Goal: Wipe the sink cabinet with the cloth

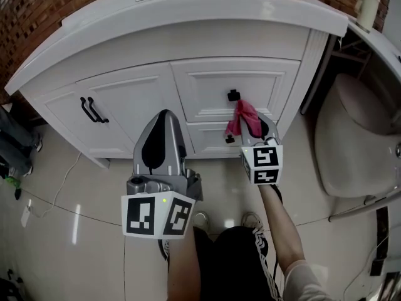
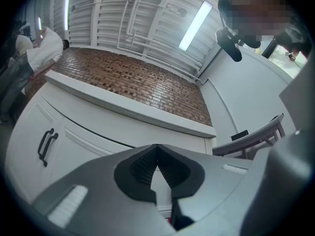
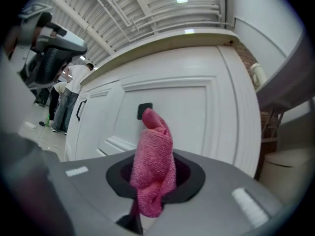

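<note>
Left gripper (image 2: 157,149): fills the lower frame, grey shells with black ribbed pads; jaw tips meet at the top, a thin wedge of white shows below them, nothing held.
Sink cabinet (image 2: 93,141): straight ahead of the jaws and spreading to their left; white panelled fronts.
Handles (image 2: 46,146): black pair, on the door well left of the jaws.
Countertop (image 2: 133,109): white edge, crossing above the jaw tips, left to right.
Brick wall (image 2: 142,85): beyond the countertop, red-brown.
Strip light (image 2: 194,26): lit, high above and right of the jaws, on a slatted ceiling.
Person (image 2: 42,50): far upper left, white top, too small for detail.
</note>
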The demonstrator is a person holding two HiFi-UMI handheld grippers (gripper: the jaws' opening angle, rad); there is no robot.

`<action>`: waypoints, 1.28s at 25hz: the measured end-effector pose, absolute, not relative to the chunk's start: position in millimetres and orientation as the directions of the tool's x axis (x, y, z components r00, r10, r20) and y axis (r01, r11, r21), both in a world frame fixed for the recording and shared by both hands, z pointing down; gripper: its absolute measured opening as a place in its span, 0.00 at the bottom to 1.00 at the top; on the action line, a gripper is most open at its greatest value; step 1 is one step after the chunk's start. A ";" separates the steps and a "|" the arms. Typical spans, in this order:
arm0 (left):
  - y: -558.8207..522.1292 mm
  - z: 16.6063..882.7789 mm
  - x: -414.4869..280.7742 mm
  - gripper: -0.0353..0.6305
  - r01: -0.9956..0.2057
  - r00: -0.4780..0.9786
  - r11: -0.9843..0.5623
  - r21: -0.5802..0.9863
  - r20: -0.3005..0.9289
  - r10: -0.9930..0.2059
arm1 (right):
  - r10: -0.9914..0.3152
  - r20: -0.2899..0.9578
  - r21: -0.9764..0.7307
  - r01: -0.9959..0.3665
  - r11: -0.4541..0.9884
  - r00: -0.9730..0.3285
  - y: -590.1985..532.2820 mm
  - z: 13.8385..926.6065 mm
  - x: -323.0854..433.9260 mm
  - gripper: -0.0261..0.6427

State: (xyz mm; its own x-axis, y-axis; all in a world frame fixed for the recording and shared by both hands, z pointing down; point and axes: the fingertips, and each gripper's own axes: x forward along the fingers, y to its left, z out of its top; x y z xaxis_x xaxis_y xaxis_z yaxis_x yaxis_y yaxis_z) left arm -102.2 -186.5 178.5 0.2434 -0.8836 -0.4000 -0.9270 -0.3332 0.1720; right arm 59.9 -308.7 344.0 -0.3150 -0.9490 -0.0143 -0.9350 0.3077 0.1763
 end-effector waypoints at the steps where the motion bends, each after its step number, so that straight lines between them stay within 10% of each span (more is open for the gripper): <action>1: -187.3 179.7 -100.0 0.07 -0.928 0.244 -0.332 0.170 -0.396 -0.885 | -0.957 -0.016 0.177 -0.943 0.282 -0.290 -308.1 344.2 76.4 0.13; 14: -188.9 180.0 -104.2 0.07 -0.942 0.212 -0.293 0.163 -0.389 -0.897 | -0.997 -0.003 0.049 -0.996 0.077 -0.077 -291.1 356.9 174.8 0.13; 23: -179.9 174.1 -117.0 0.07 -0.924 0.189 -0.307 0.227 -0.427 -0.884 | -0.849 0.014 0.135 -0.840 0.525 -0.528 -289.4 373.4 -52.6 0.13; 32: -175.3 166.6 -123.9 0.08 -0.915 0.200 -0.333 0.227 -0.462 -0.864 | -0.826 0.056 0.197 -0.805 0.559 -0.560 -308.5 396.6 -96.5 0.13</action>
State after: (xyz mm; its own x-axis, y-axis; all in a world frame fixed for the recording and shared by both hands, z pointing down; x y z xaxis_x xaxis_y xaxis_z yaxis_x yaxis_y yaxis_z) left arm -123.9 -175.3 166.6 0.1996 -0.8642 -0.4619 -0.9154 -0.3326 0.2267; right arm -96.5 -308.5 396.6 -0.5602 -0.8264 0.0562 -0.8052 0.5593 0.1971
